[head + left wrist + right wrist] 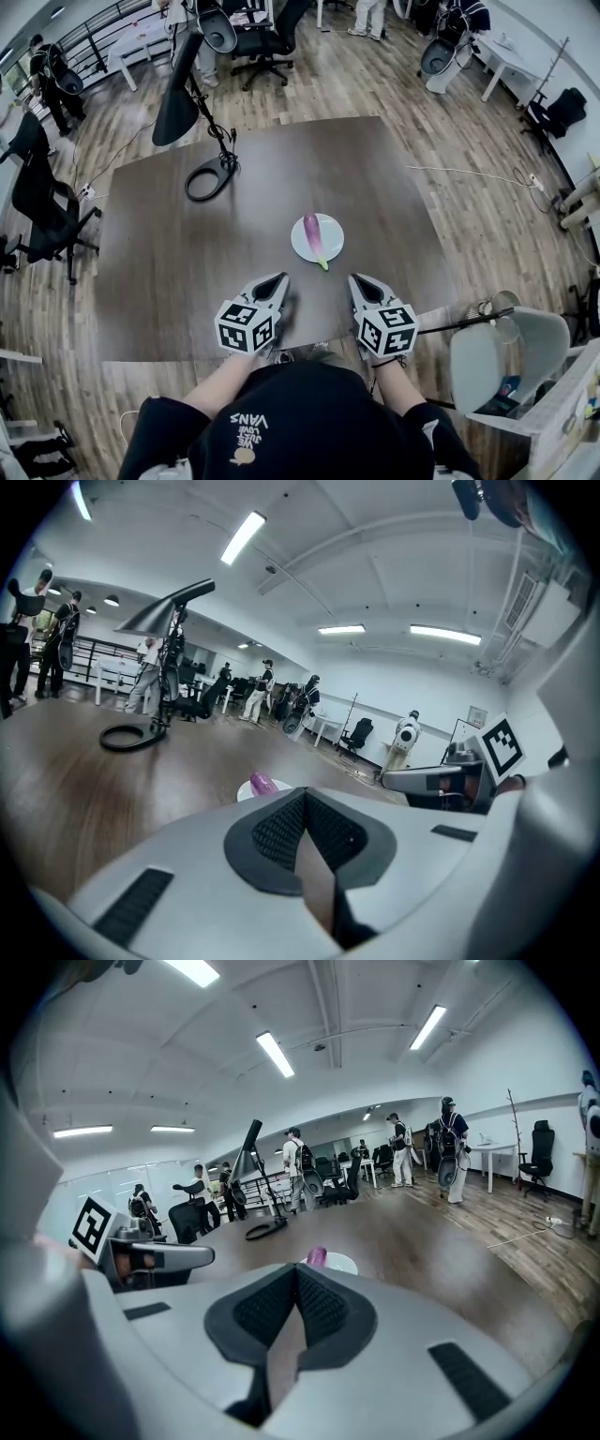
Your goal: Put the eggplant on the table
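A purple eggplant (314,235) with a green stem lies on a small white plate (330,246) near the middle of the dark brown table (169,253). Both grippers hover over the table's near edge, short of the plate. My left gripper (278,279) is shut and holds nothing; the eggplant (262,783) peeks just above its closed jaws (302,795). My right gripper (356,279) is shut and empty too, with the eggplant (317,1256) and plate (343,1264) straight ahead beyond its tips (298,1269). Each gripper view shows the other gripper off to the side.
A black desk lamp (176,103) with a ring base (210,178) stands at the table's far left. Office chairs (42,211) stand to the left and a grey chair (506,352) at the near right. Several people stand in the room behind.
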`<state>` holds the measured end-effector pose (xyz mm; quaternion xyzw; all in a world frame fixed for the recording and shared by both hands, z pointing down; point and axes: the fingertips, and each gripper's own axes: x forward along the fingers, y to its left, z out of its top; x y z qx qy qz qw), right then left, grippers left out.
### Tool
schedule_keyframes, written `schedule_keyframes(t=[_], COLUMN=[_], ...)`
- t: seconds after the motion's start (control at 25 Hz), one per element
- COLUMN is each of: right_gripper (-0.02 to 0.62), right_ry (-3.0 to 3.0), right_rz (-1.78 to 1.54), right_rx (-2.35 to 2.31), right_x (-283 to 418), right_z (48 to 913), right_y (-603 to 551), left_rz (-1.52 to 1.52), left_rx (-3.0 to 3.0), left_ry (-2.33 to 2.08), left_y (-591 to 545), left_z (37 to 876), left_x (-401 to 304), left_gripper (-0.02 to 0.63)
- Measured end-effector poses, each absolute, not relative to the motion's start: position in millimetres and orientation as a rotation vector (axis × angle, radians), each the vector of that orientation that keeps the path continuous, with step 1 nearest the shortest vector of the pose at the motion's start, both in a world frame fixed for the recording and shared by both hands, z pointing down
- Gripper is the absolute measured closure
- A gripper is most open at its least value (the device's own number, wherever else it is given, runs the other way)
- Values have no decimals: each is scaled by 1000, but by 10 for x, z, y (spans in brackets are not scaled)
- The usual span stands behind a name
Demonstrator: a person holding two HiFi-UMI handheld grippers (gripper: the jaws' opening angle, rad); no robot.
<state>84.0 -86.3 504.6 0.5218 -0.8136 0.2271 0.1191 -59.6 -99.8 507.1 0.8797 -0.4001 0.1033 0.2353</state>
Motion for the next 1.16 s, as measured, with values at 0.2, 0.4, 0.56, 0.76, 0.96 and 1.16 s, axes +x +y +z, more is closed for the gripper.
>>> schedule_keyframes(t=[0.2, 0.4, 0.56, 0.76, 0.96, 1.16], right_gripper=[577, 577, 577, 577, 577, 577], right_ry=[-2371, -2366, -2365, -2356, -2354, -2358], right_rz=[656, 650, 641, 623, 619, 619], right_rx=[1512, 1503, 1503, 1503, 1498, 1490], right_x=[803, 765, 766, 760, 749, 732], right_z=[5047, 5061, 5045, 5052, 5070, 5097], right_y=[-882, -904, -953, -1004, -1063, -1123], left_rz=[267, 260, 252, 242, 243, 242], left_rx=[2420, 2407, 2403, 2396, 2397, 2393], left_ry=[-1103, -1112, -1113, -1113, -1109, -1108], left_y=[-1019, -1034, -1081, -1145, -1189, -1244], left_z=[5028, 5050, 5048, 5067, 5080, 5101], left_x=[-612, -652, -650, -657, -633, -628], left_gripper=[595, 595, 595, 595, 595, 595])
